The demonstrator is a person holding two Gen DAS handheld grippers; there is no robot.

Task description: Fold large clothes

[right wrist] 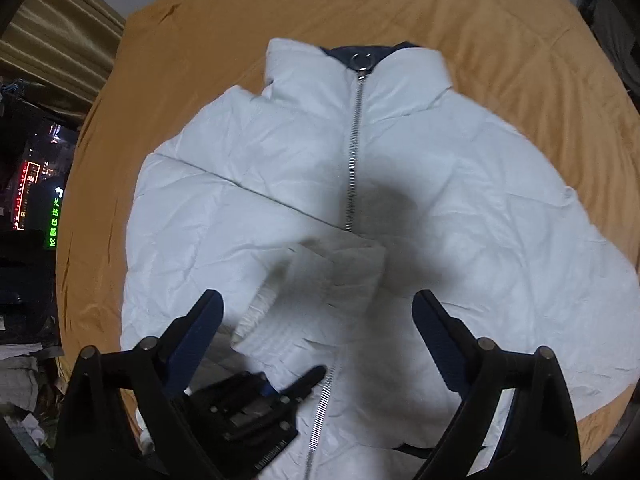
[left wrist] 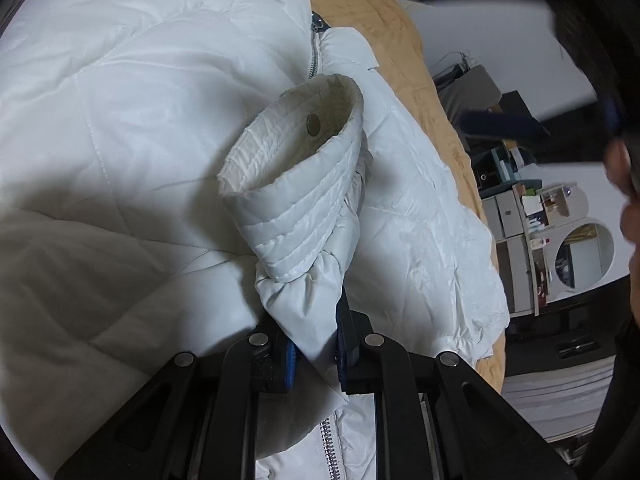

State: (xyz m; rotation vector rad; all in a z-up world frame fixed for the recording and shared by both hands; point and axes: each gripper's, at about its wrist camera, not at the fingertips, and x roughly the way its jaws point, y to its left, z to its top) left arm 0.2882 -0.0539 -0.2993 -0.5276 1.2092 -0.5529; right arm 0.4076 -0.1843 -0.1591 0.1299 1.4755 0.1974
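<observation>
A white puffer jacket (right wrist: 440, 208) lies front up on an orange bed, zipped, with its collar at the far end. My left gripper (left wrist: 316, 356) is shut on the jacket's sleeve (left wrist: 304, 216), near the ribbed cuff with a snap button, and holds it over the jacket's front. The left gripper also shows in the right wrist view (right wrist: 256, 404), low over the jacket near the zipper (right wrist: 354, 152), with the cuff (right wrist: 320, 292) lying across the body. My right gripper (right wrist: 316, 328) is open and empty, above the lower middle of the jacket.
The orange bedsheet (right wrist: 400, 4) surrounds the jacket. A curtain (right wrist: 60, 36) and a dark window with neon signs (right wrist: 40, 200) are at the left. White shelves and a cabinet (left wrist: 532, 224) stand beyond the bed. A person's head (left wrist: 616, 128) is at the right edge.
</observation>
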